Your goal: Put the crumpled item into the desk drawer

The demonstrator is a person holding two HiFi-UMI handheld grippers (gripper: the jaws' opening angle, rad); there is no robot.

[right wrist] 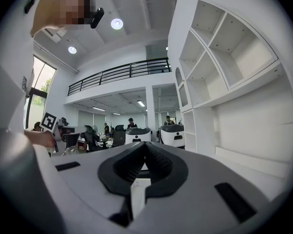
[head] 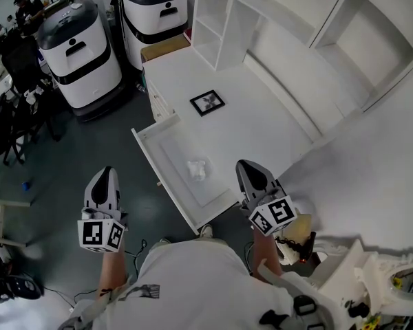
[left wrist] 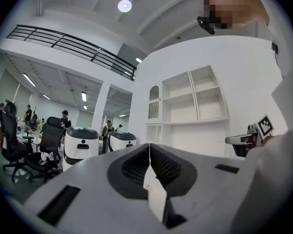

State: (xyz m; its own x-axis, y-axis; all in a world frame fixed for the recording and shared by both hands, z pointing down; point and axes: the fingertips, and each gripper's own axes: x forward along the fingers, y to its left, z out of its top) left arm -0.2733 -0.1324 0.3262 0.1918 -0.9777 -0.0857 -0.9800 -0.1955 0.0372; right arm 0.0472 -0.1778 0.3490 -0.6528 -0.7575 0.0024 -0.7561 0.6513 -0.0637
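The bench [head: 261, 126], its drawer [head: 166, 158], the crumpled item [head: 198, 170] and the shelves [head: 224, 19] are all white, broken only by a small black frame [head: 207, 102] around a grey-and-white picture. The left tool [head: 108, 172] and right tool [head: 245, 164] are pale grey with black ribbed pads [left wrist: 163, 165], and each carries a white cube [head: 272, 215] printed with black square markers. The floor [head: 89, 150] is dark grey, the machines [head: 79, 53] are white with black bands and dark grey tops, the chairs [head: 17, 64] are black, and the person's shirt [head: 193, 280] is off-white.
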